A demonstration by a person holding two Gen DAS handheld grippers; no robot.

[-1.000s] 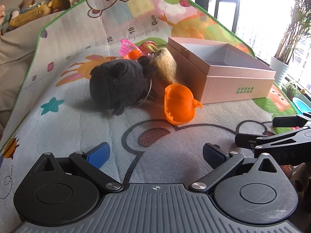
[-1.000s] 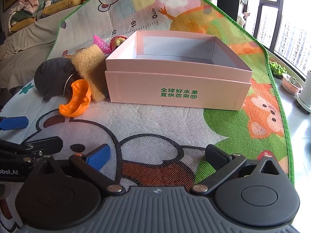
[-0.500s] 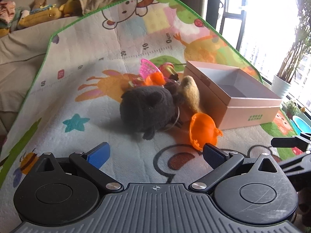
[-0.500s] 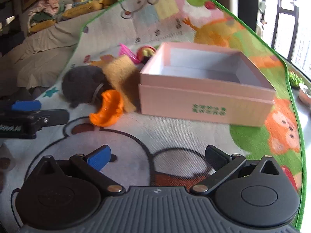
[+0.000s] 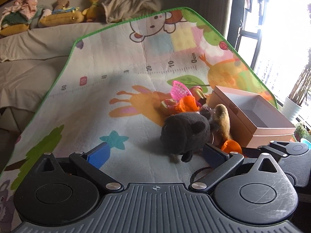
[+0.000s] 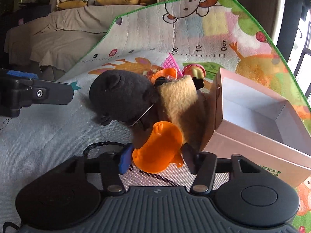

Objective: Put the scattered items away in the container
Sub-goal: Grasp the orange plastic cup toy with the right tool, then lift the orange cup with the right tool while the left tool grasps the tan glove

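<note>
Toys lie heaped on the play mat [image 5: 136, 68] against the near wall of the pink box [image 6: 252, 151]: an orange plastic shell [image 6: 161, 147], a black plush [image 6: 122, 99], a tan plush [image 6: 180, 101] and a pink basket [image 5: 179, 91]. Only the right wrist view shows the shell whole, at 6 o'clock from the tan plush and at 9 o'clock from the box's near corner; in the left wrist view the black plush and a finger hide nearly all of it. The box's inside shows bare. Beyond the mat sits a draped sofa [image 5: 29, 62]. Right gripper [image 6: 155, 160] has the shell between its closing jaws, both pads at its edges. Left gripper [image 5: 155, 154] is spread wide, holding nothing, its right finger beside the black plush.
</note>
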